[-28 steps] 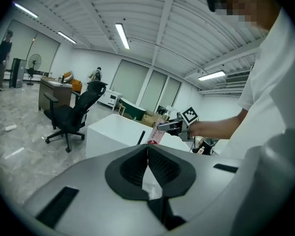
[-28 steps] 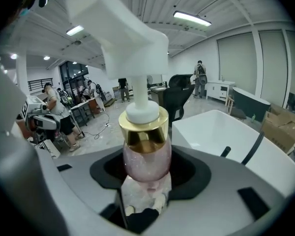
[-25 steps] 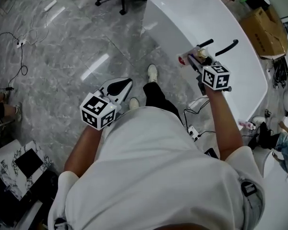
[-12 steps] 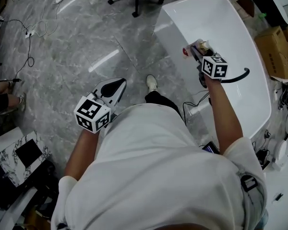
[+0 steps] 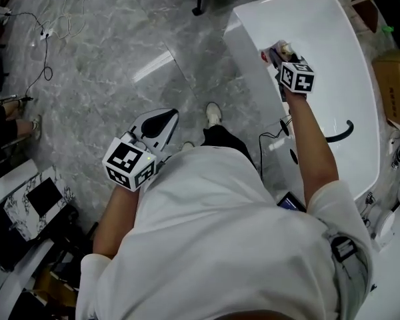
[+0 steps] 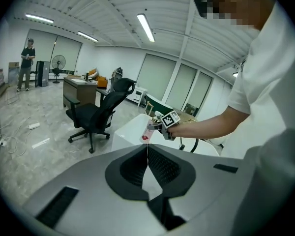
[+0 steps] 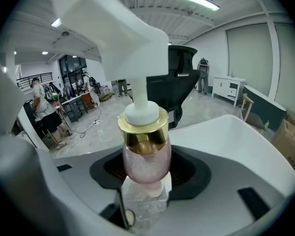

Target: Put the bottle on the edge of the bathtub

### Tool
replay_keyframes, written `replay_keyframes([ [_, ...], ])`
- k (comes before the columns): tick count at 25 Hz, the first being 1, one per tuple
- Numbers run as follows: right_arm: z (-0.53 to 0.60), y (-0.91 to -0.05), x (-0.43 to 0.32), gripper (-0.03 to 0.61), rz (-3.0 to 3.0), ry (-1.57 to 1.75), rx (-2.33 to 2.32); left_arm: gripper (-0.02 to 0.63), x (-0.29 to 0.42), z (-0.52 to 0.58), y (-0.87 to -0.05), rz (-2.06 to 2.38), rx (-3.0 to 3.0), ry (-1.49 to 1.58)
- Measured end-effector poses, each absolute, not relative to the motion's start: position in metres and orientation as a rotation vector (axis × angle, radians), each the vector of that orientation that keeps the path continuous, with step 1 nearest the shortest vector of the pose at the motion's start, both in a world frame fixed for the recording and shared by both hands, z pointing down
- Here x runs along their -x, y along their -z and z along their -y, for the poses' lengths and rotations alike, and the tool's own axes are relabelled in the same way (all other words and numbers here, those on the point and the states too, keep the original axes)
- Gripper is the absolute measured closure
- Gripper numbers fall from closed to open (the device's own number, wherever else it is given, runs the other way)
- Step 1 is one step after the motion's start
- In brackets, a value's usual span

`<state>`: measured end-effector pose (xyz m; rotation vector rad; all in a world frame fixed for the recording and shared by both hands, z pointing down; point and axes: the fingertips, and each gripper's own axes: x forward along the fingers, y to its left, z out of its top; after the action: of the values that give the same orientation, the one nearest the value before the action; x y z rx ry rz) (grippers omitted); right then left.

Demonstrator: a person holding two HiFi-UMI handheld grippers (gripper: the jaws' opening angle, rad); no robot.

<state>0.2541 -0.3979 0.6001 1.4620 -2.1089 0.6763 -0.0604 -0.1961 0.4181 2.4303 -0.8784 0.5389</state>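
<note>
The fingers [image 7: 189, 171] of the right gripper [image 7: 146, 181] stand fairly wide apart, clamped on the body of the bottle [image 7: 146, 154]. The left gripper [image 6: 147, 151] has its fingers [image 6: 164, 167] pressed together with nothing between them. The bottle is pink and glittery, with a gold collar and a white pump head. It is held over the near rim of the white bathtub [image 5: 333, 52].
</note>
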Motion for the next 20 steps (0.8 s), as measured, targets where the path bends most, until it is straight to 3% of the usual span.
replay_keyframes([
  [20, 0.533, -0.691, -0.256, 0.354, 2.031, -0.624, -1.477, 0.595, 0.051, 0.265, -0.438, 1.01, -2.291, -0.62],
])
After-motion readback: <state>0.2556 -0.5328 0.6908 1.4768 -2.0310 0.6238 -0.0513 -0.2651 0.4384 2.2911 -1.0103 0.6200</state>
